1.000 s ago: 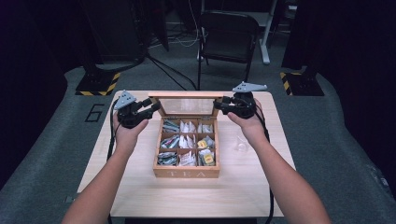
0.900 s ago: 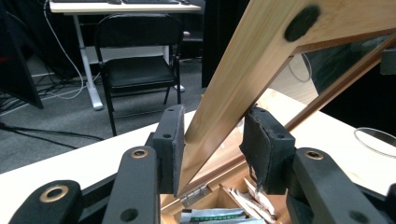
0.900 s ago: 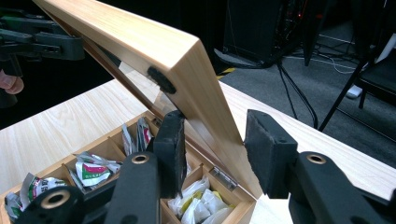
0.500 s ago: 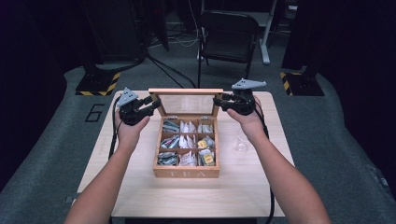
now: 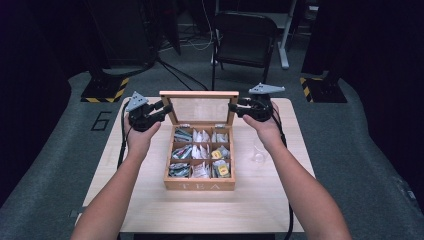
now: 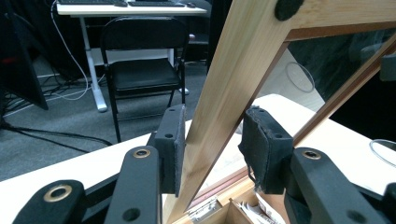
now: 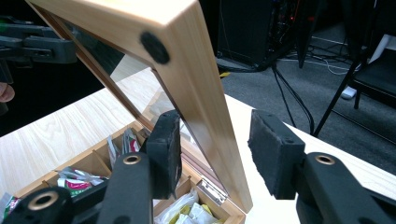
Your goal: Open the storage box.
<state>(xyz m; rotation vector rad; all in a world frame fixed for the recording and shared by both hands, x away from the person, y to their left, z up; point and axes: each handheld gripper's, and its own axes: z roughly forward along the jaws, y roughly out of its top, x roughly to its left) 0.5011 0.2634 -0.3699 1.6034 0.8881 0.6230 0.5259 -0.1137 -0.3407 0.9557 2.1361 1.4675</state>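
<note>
A wooden tea box (image 5: 200, 185) stands in the middle of the table, its compartments full of tea bags (image 5: 200, 152). Its glass-paned lid (image 5: 199, 94) is raised almost upright. My left gripper (image 5: 167, 107) is shut on the lid's left rail (image 6: 233, 70), which passes between its pads. My right gripper (image 5: 234, 109) straddles the right rail (image 7: 187, 60); its jaws have just been opening. The inner pad (image 7: 166, 144) lies close against the wood, and the outer pad (image 7: 275, 154) stands clear of it.
A small clear glass (image 5: 258, 154) sits on the light wooden table (image 5: 150, 200) just right of the box. A black folding chair (image 5: 245, 37) and cables are on the floor beyond the far edge. Both forearms come in from the near edge, one on each side of the box.
The lid has swung a little further up and back. Both grippers rose slightly with it.
</note>
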